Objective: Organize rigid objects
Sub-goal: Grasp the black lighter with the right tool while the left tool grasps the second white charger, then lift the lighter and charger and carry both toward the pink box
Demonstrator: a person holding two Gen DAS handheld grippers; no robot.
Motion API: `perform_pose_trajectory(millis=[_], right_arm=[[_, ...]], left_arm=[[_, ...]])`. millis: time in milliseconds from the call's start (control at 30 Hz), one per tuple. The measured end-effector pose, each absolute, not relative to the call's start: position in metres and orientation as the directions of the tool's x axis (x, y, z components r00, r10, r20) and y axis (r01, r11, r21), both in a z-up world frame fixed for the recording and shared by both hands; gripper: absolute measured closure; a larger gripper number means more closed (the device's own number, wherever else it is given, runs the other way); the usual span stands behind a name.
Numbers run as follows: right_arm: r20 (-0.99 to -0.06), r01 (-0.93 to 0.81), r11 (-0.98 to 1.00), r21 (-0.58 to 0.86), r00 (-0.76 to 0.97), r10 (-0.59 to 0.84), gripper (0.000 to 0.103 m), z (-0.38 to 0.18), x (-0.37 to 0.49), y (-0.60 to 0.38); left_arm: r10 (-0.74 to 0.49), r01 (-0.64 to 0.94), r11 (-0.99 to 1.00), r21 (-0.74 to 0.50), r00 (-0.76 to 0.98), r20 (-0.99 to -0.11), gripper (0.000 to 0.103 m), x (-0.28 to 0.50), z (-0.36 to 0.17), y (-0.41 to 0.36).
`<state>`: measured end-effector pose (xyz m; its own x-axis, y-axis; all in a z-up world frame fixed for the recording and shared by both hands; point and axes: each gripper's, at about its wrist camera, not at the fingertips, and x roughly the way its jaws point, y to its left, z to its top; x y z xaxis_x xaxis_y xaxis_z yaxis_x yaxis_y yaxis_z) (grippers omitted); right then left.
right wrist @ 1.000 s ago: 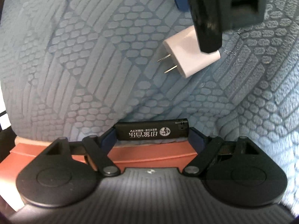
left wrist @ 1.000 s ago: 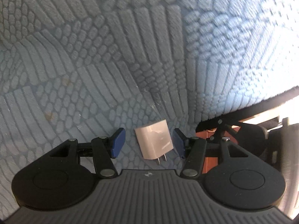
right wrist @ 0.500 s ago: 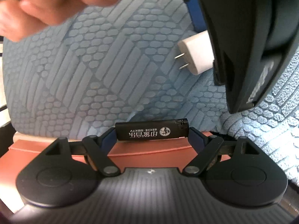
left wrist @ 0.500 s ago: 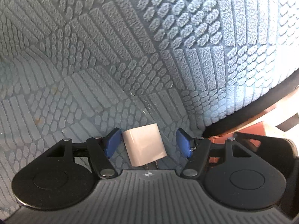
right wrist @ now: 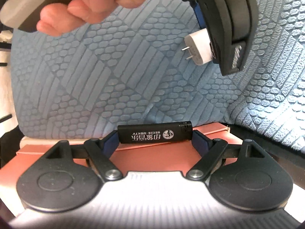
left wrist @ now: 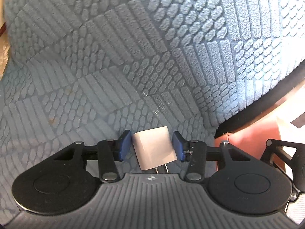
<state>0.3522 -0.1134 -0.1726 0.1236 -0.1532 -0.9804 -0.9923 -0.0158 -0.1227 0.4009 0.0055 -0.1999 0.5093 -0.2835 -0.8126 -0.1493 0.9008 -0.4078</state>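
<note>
A white plug-in charger [left wrist: 154, 148] sits between the blue pads of my left gripper [left wrist: 151, 146], prongs pointing back toward the camera. The jaws are closing and both pads touch its sides. In the right wrist view the same charger [right wrist: 198, 47] shows at the upper right, just above the cushion, half hidden by the left gripper's black housing [right wrist: 228, 19]. My right gripper [right wrist: 155, 139] is shut on a black lighter [right wrist: 155, 134] with white print, gripped end to end and lying crosswise.
A blue-grey cushion [left wrist: 133, 57] with a raised pebble-and-stripe pattern fills both views. Its dark edge and a red-brown box [right wrist: 152, 158] lie below the right gripper and at the right [left wrist: 247, 139]. A person's hand [right wrist: 85, 5] grips a grey handle at top left.
The left jaws have narrowed onto the charger's sides. Both cameras have slid across the cushion. The hand and the left gripper's housing have come further into the right wrist view.
</note>
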Motion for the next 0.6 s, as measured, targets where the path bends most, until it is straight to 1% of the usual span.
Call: perform_pose_trajectory(millis=[100, 300, 467, 600], right_arm=[[-0.987, -0.992, 0.034, -0.122, 0.118, -0.106, 0.019, -0.161, 0.342, -0.118], [-0.992, -0.986, 0.116, -0.123, 0.122, -0.015, 0.019, -0.140, 0.319, -0.121], [-0.993, -0.975, 0.208, -0.078, 0.095, 0.075, 0.019, -0.120, 0.296, -0.118], [-0.986, -0.962, 0.261, -0.077, 0.112, 0.122, 0.018, -0.104, 0.277, -0.110]], left_arm=[[-0.308, -0.162, 0.886, -0.434, 0.493, -0.814, 0.050, 0.393, -0.201, 0.015], [-0.341, -0.162, 0.868, -0.469, 0.492, -0.801, 0.050, 0.360, -0.187, 0.028], [-0.363, -0.147, 0.861, -0.487, 0.492, -0.791, 0.051, 0.330, -0.168, 0.038], [-0.356, -0.147, 0.864, -0.481, 0.496, -0.792, 0.051, 0.307, -0.158, 0.043]])
